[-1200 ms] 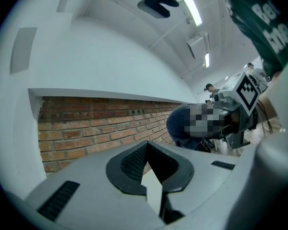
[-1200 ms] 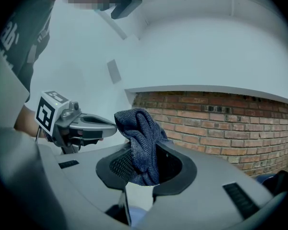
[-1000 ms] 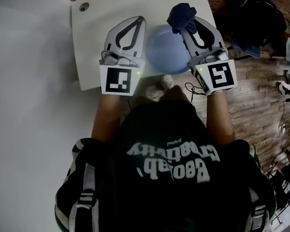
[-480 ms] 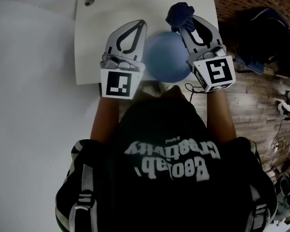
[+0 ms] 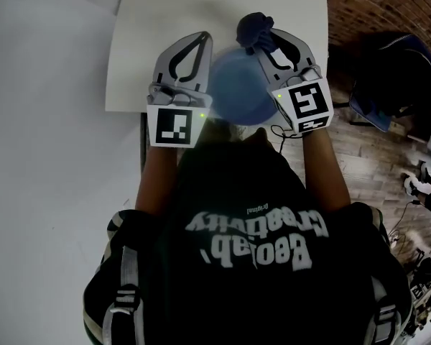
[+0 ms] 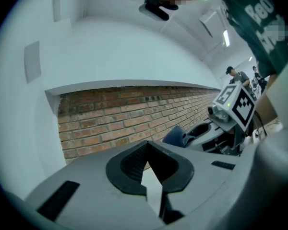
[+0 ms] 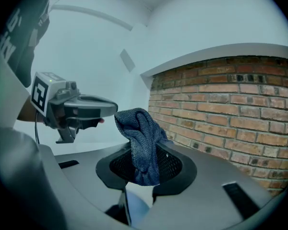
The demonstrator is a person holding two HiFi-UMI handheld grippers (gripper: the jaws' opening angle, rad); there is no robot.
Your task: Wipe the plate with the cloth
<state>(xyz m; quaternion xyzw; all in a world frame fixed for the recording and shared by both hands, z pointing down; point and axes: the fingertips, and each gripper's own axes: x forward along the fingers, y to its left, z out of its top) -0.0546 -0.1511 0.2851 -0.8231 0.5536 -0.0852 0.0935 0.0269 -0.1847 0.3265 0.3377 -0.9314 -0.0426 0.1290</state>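
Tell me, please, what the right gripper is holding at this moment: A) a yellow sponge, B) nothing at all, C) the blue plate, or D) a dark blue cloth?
D: in the right gripper view, the right gripper has its jaws closed on a dark blue cloth, which bunches up above them.

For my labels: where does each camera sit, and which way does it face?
Head view: head-mounted, facing down at table, plate, left gripper, right gripper; shirt, forearms show.
Left gripper view: on the left gripper, facing the brick wall; shirt at right.
Right gripper view: on the right gripper, facing the brick wall past the cloth; shirt at left.
Shared: each gripper view shows the other gripper.
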